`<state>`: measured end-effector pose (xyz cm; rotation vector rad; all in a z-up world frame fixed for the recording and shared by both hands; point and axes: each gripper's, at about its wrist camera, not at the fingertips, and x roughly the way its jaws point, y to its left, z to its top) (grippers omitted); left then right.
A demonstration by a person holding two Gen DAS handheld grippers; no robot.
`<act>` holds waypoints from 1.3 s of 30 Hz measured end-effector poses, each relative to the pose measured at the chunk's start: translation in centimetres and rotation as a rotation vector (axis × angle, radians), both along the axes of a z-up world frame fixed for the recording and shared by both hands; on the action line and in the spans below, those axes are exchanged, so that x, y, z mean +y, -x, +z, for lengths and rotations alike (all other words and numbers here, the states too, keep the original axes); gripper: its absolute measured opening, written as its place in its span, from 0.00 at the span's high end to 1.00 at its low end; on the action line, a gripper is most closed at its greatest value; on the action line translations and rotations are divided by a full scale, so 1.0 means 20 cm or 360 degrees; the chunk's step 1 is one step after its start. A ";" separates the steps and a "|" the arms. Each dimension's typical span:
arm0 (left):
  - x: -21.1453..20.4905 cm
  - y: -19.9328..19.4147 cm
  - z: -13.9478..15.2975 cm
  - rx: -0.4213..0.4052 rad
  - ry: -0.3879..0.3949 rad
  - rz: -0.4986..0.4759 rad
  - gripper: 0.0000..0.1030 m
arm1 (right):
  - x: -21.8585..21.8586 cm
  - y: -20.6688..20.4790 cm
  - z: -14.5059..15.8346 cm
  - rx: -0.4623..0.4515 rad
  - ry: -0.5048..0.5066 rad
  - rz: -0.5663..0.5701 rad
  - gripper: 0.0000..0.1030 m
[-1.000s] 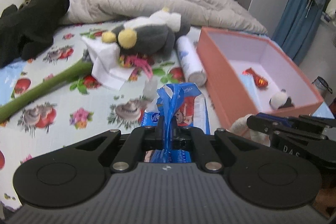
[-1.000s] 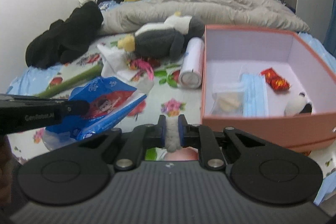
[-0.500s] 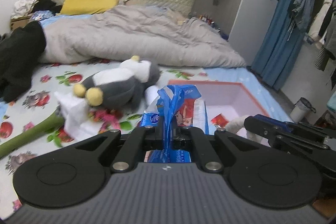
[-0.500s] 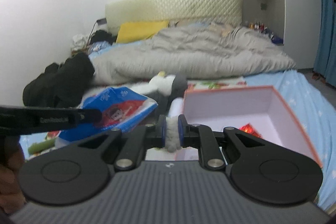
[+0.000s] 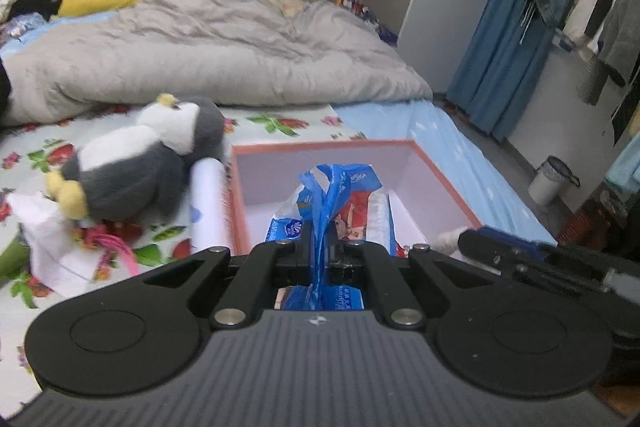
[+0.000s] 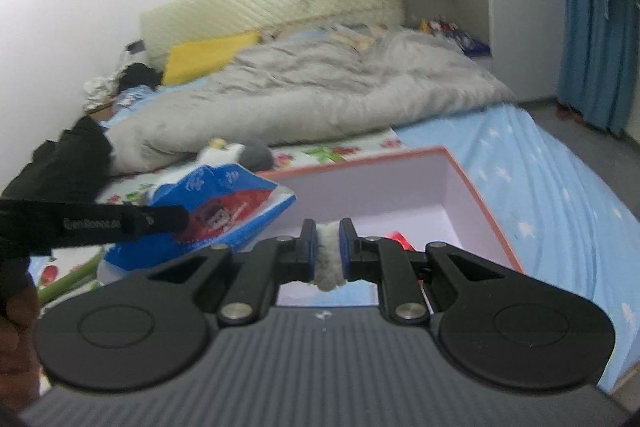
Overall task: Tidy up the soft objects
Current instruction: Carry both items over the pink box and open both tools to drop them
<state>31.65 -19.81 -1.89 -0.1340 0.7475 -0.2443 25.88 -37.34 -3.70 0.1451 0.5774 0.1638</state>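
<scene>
Crinkly blue tissue pack (image 5: 340, 203), fluffy white tuft (image 6: 329, 259), rectangular pink box (image 5: 436, 183)

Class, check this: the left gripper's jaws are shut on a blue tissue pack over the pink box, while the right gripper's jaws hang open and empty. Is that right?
One part is wrong. The right gripper is not open and empty: the right wrist view shows its jaws shut on a white fluffy thing. The rest stands: the left gripper grips the blue tissue pack over the pink box.
</scene>
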 end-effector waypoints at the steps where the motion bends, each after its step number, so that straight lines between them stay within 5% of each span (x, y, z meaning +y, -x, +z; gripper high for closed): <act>1: -0.02 -0.03 -0.03 0.0025 0.0008 -0.0003 0.95 | -0.02 -0.02 -0.04 0.0030 -0.0007 -0.0022 0.85; 13: -0.21 -0.34 -0.40 0.0386 -0.0046 -0.0106 0.94 | -0.17 -0.21 -0.46 0.0468 -0.0029 -0.0163 0.81; 15: -0.20 -0.35 -0.42 0.0407 -0.0041 -0.0105 0.83 | -0.18 -0.22 -0.51 0.0506 -0.0036 -0.0163 0.81; 16: -0.20 -0.35 -0.43 0.0409 -0.0046 -0.0107 0.68 | -0.19 -0.22 -0.52 0.0518 -0.0043 -0.0164 0.79; 18: -0.19 -0.33 -0.41 0.0377 -0.0054 -0.0104 0.61 | -0.19 -0.22 -0.52 0.0534 -0.0058 -0.0175 0.66; 26: -0.15 -0.22 -0.23 0.0225 -0.0078 -0.0139 0.61 | -0.17 -0.18 -0.40 0.0435 -0.0086 -0.0161 0.66; 39: 0.06 0.24 0.12 -0.0022 -0.0057 -0.0124 0.61 | -0.05 0.14 -0.03 0.0139 -0.0107 -0.0120 0.66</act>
